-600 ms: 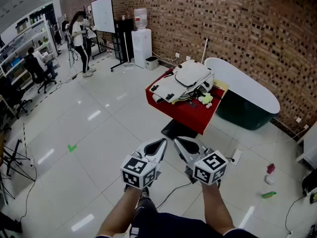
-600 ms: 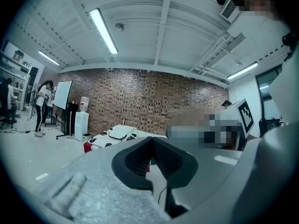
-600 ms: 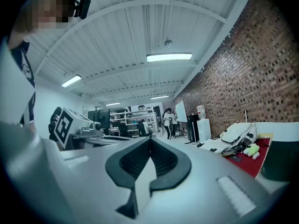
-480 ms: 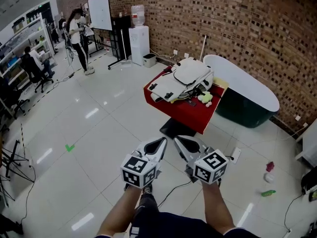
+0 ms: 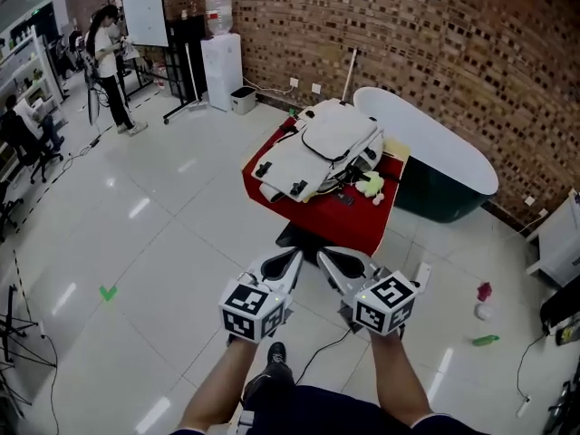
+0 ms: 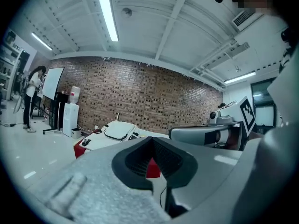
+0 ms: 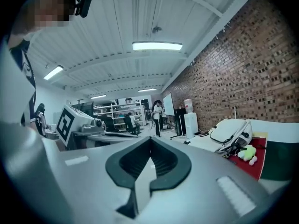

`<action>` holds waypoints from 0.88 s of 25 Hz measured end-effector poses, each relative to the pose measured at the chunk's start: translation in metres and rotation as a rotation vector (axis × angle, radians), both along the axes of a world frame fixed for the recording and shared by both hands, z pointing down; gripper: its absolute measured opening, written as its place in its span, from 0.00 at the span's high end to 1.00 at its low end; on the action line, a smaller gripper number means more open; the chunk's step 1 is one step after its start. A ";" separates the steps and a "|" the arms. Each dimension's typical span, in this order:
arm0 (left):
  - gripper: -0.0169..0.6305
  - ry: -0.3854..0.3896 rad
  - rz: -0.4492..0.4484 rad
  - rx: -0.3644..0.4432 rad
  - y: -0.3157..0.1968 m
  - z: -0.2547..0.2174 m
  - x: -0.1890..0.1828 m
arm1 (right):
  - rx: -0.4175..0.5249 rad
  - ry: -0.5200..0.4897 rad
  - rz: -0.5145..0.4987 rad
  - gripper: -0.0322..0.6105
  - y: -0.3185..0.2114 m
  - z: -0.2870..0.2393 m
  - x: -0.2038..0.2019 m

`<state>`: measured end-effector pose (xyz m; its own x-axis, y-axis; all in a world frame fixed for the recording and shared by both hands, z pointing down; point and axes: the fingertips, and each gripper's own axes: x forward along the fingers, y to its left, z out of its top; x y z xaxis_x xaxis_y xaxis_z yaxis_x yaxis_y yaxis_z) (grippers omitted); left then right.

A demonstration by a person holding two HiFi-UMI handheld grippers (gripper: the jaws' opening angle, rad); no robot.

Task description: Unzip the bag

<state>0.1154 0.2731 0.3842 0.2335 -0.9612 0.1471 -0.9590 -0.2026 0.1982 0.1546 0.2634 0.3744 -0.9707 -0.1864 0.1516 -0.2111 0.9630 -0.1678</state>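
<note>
Jaws of the left gripper (image 5: 292, 263) are pressed together, nothing between them; the right gripper (image 5: 326, 263), just beside it, is likewise closed and empty. White bag (image 5: 317, 148) lies well ahead of both grippers, flat on a red tabletop (image 5: 358, 225), with a green toy (image 5: 370, 185) just beside its right edge.
</note>
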 end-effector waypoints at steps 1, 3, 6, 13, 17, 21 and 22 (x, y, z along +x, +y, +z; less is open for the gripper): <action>0.97 0.004 0.011 -0.003 -0.009 0.001 -0.010 | -0.003 0.007 0.008 0.94 -0.008 0.002 -0.010; 0.97 0.023 0.042 -0.009 -0.026 0.004 -0.024 | -0.014 0.021 0.033 0.94 -0.022 0.005 -0.026; 0.97 0.043 0.089 -0.018 -0.052 0.009 -0.039 | -0.030 0.040 0.085 0.94 -0.045 0.010 -0.041; 0.97 0.057 0.177 -0.030 -0.105 0.026 -0.056 | -0.044 0.081 0.187 0.94 -0.088 0.024 -0.054; 0.97 0.066 0.198 -0.047 -0.140 0.036 -0.059 | -0.049 0.077 0.215 0.94 -0.119 0.031 -0.056; 0.97 0.061 0.216 -0.066 -0.175 0.044 -0.057 | -0.062 0.071 0.246 0.94 -0.153 0.039 -0.055; 0.97 0.056 0.219 -0.069 -0.186 0.046 -0.056 | -0.058 0.072 0.249 0.94 -0.163 0.041 -0.054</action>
<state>0.0594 0.0871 0.4306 0.4451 -0.8748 0.1915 -0.8807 -0.3888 0.2706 0.1003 0.1007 0.4149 -0.8822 -0.4073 0.2365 -0.4540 0.8689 -0.1972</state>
